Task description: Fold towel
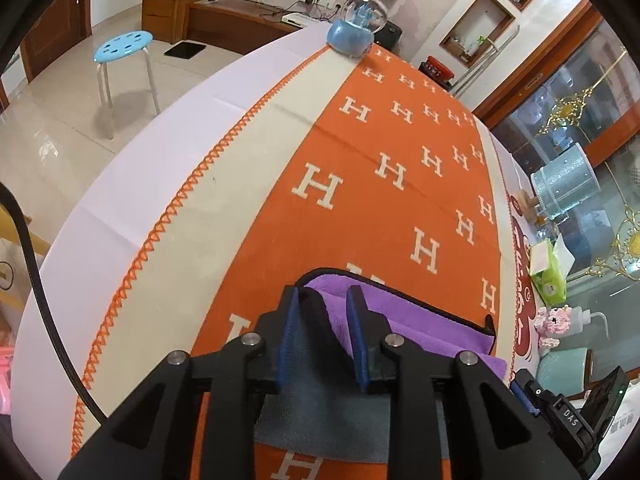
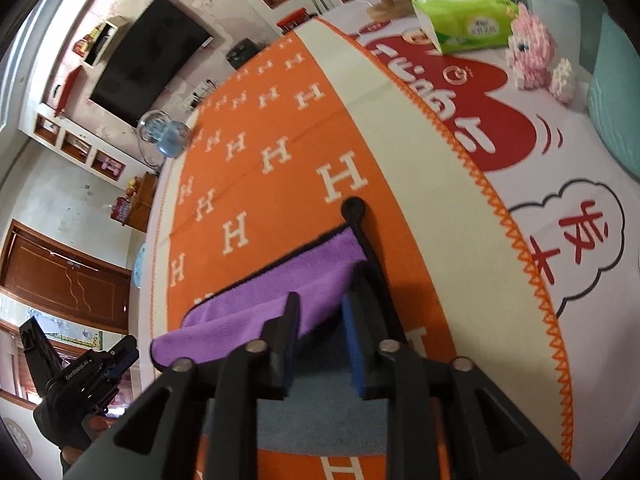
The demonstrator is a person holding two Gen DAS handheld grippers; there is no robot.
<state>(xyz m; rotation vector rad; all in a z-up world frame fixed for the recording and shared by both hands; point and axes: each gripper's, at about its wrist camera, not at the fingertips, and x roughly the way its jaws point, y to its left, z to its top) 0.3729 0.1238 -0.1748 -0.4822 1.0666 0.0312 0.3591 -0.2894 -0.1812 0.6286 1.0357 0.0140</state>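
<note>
I see the towel (image 1: 420,320) lying on the orange blanket (image 1: 360,200) that covers the table, near the edge closest to me. It is purple on one face and grey-blue on the other, with a black hem and a small black hanging loop (image 2: 354,208) at one far corner. It looks already folded once, the purple face turned over the grey one.

My left gripper (image 1: 326,320) stands over the left part of the towel, its jaws apart with towel cloth showing between the blue pads (image 1: 286,340); I cannot tell if they touch it. My right gripper (image 2: 320,320) is over the right part, jaws also apart, not closed on anything.

I judge the towel to be light, soft and limp microfiber, so it will sag and drag on the blanket when lifted. It is not fragile. The best hold is at the corners or on the hem, one gripper at each end, pinching all layers together so the fold stays even.
</note>
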